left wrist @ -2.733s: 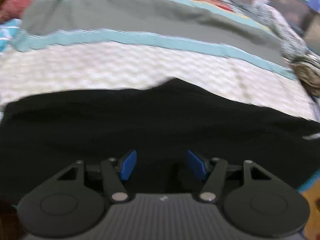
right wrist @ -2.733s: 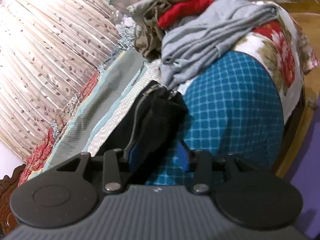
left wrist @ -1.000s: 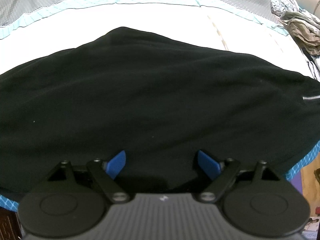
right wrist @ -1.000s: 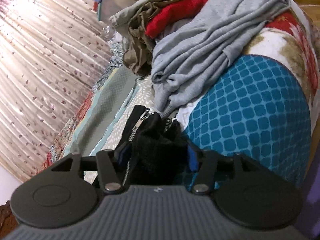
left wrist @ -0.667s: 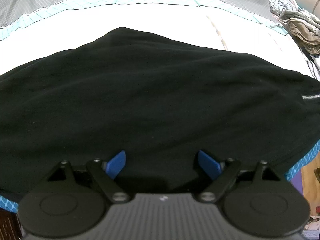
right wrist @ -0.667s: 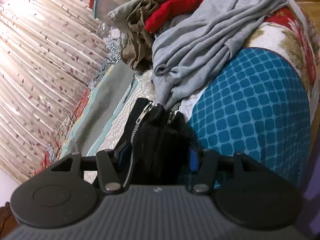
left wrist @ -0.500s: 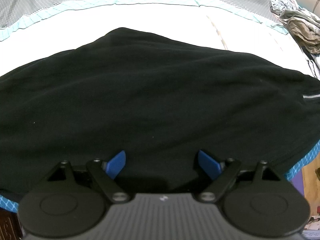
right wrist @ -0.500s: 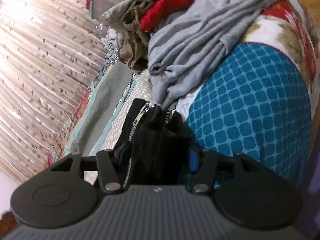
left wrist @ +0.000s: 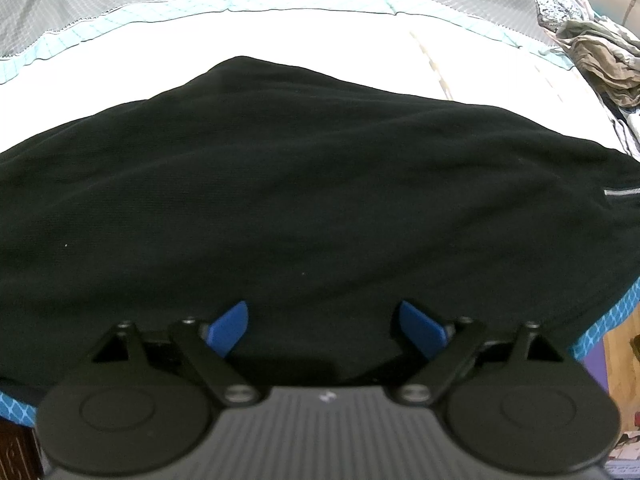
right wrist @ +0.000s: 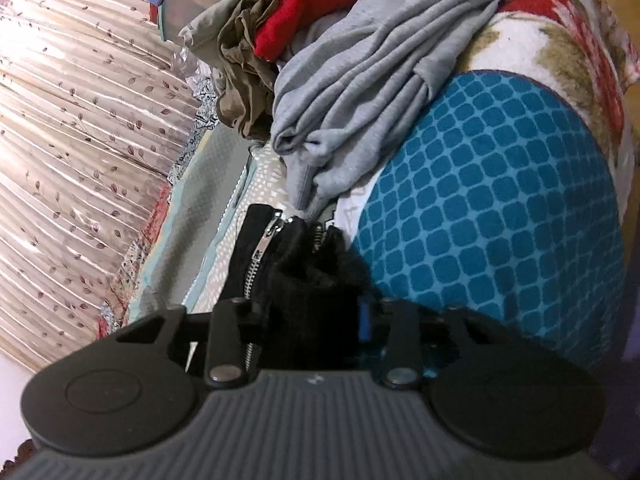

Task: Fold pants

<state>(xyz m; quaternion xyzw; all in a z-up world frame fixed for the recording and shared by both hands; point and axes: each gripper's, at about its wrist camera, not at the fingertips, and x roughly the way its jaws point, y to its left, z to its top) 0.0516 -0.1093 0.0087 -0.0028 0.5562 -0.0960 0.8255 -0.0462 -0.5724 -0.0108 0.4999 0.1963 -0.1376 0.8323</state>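
The black pants (left wrist: 300,184) lie spread across the bed and fill most of the left wrist view. My left gripper (left wrist: 324,320) hovers over their near edge; its jaws stand wide and are opening a little more, with the blue pads (left wrist: 228,326) pinching nothing. In the right wrist view, a bunched end of the pants (right wrist: 312,280) with a silver zipper (right wrist: 264,248) sits between the fingers of my right gripper (right wrist: 316,316). Its jaws are closing and squeeze the bunch. One blue pad (right wrist: 364,322) shows; the other is hidden by fabric.
A pile of clothes lies just beyond the right gripper: a grey garment (right wrist: 380,60), a red one (right wrist: 312,12) and an olive one (right wrist: 244,92). A teal-checked cover (right wrist: 500,200) drapes the bed edge. A pale curtain (right wrist: 80,140) hangs at left. White bedsheet (left wrist: 280,36) lies beyond the pants.
The right gripper's jaws have narrowed onto the black bunch with the zipper. The left jaws stand slightly wider; the left hand has stayed over the pants.
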